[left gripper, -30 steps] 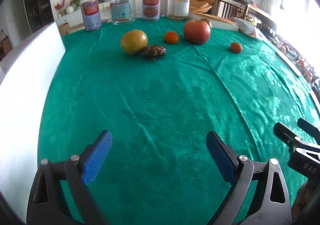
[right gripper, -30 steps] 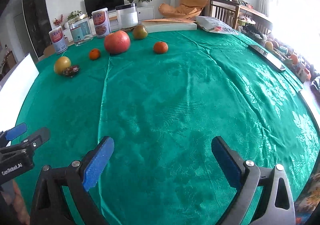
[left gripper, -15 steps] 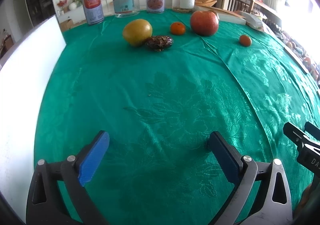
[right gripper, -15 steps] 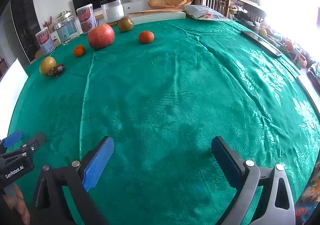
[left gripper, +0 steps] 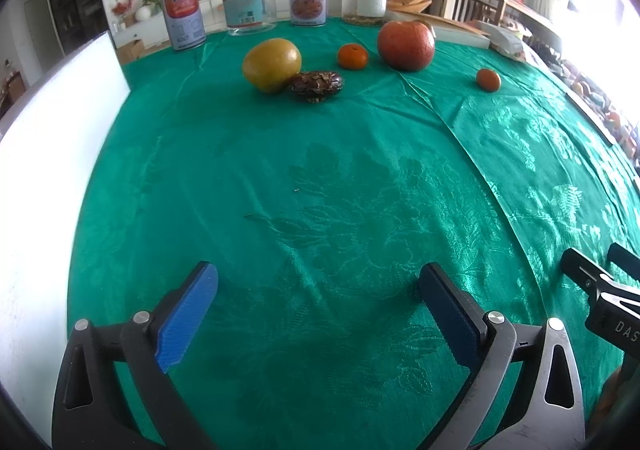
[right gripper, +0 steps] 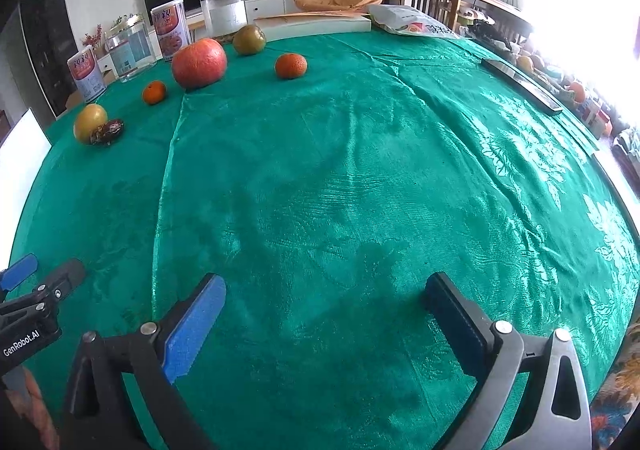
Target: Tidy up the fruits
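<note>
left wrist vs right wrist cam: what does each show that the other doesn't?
Only left wrist: nothing distinct that I can tell.

Only right wrist: the greenish fruit in plain sight behind the big red fruit, a printed bag and a dark flat bar at the table's right edge.

Both: green tablecloth, yellow fruit, brown scaly fruit, two small oranges, four jars, both grippers open over bare cloth: left gripper, right gripper.

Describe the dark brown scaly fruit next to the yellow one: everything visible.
The dark brown fruit is a squat, flattened oval with a scaly, mottled brown skin showing paler flecks. It lies on its side on the green tablecloth, far from both grippers. Its left end sits against the yellow fruit, apparently touching, on that fruit's near right side. In the right wrist view it looks reddish brown. Nothing grips it; its underside is hidden.
</note>
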Action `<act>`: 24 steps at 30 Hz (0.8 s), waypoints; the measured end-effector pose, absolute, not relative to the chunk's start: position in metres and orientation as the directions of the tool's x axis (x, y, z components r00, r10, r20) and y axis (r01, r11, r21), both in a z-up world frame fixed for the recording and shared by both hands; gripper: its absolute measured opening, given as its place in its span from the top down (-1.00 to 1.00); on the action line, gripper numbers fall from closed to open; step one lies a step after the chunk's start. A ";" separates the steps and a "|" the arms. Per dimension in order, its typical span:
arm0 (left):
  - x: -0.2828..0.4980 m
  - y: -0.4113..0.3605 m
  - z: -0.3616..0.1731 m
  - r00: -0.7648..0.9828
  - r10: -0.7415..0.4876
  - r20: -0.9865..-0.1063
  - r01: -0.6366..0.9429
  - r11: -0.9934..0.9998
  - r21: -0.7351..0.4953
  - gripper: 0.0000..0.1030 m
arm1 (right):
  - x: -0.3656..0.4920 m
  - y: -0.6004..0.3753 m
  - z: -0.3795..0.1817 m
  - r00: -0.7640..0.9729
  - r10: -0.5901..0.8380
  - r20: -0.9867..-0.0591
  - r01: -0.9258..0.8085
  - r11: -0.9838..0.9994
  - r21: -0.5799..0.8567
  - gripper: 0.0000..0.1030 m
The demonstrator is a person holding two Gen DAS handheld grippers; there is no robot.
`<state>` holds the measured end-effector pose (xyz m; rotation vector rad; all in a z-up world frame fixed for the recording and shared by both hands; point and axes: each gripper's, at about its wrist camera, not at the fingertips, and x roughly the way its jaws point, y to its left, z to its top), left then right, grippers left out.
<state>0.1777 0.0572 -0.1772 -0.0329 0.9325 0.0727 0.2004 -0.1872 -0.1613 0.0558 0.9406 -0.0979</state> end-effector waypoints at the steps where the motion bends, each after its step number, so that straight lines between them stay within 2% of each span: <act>1: 0.178 0.057 -0.177 0.594 0.048 -0.803 -0.077 0.997 0.003 -0.96 | 0.201 -0.188 -0.162 0.583 -0.060 -0.810 0.110 0.994 0.005 -0.99; 24: 0.178 0.057 -0.178 0.594 0.049 -0.803 -0.077 0.997 0.004 -0.96 | 0.200 -0.188 -0.162 0.582 -0.062 -0.811 0.112 0.994 0.005 -1.00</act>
